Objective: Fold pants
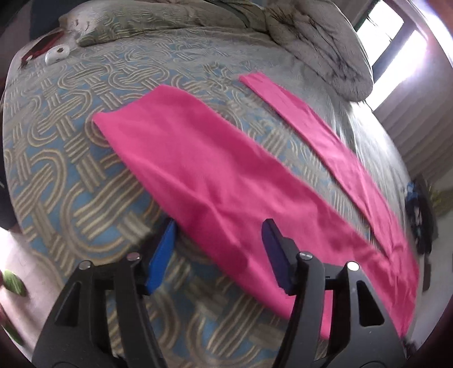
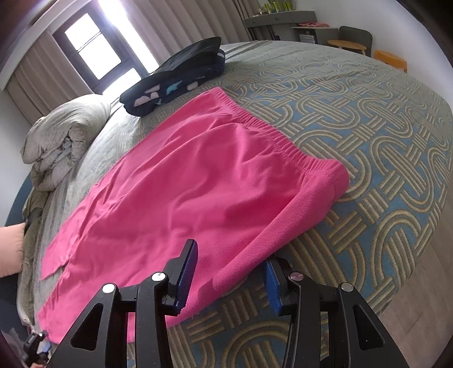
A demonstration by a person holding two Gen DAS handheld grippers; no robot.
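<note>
Pink pants (image 1: 203, 169) lie flat on a patterned bedspread (image 1: 65, 175), the two legs spread apart in the left wrist view. The near leg runs up-left; the far leg (image 1: 325, 133) is narrower. My left gripper (image 1: 218, 249) is open, its blue pads on either side of the near leg's edge, low over it. In the right wrist view the pants (image 2: 184, 192) show their elastic waistband (image 2: 277, 138). My right gripper (image 2: 230, 271) is open, straddling the pants' near side edge below the waistband.
A bunched grey duvet (image 1: 325, 48) and a pillow (image 1: 136, 22) lie at the head of the bed. A folded dark garment (image 2: 175, 76) lies on the bed beyond the waistband. A bright window (image 2: 93, 48) stands behind, and a desk and chair (image 2: 354, 39) past the bed.
</note>
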